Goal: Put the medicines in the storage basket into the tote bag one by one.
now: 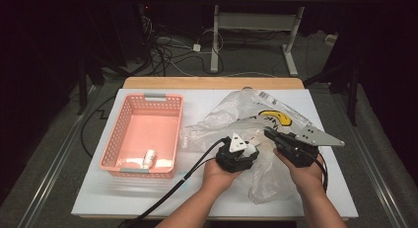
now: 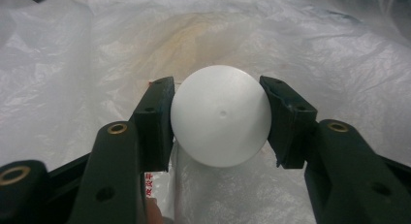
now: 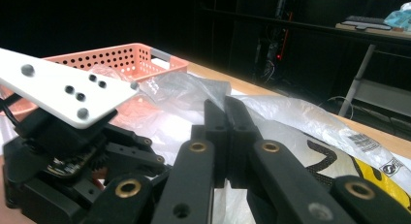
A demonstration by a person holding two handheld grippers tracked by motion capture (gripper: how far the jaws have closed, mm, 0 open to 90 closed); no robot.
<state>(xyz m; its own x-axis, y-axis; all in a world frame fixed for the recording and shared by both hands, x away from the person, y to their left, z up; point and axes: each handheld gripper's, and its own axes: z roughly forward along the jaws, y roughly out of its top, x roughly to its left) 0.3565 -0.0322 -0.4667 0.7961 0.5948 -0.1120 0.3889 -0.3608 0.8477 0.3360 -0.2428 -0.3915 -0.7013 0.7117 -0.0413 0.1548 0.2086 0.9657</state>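
Ball, white and smooth, sits clamped between the jaws of my left gripper, pads pressing its two sides, down inside the mouth of the crinkled clear plastic bag at the middle of the table. My right gripper has its jaws pressed together on a fold of the bag's film, pinning it so the opening stays put. To do this well, I judge I should lift the ball out slowly, squeeze unchanged since a round surface can slip, then carry it to the pink basket on the left, where small white pieces already lie.
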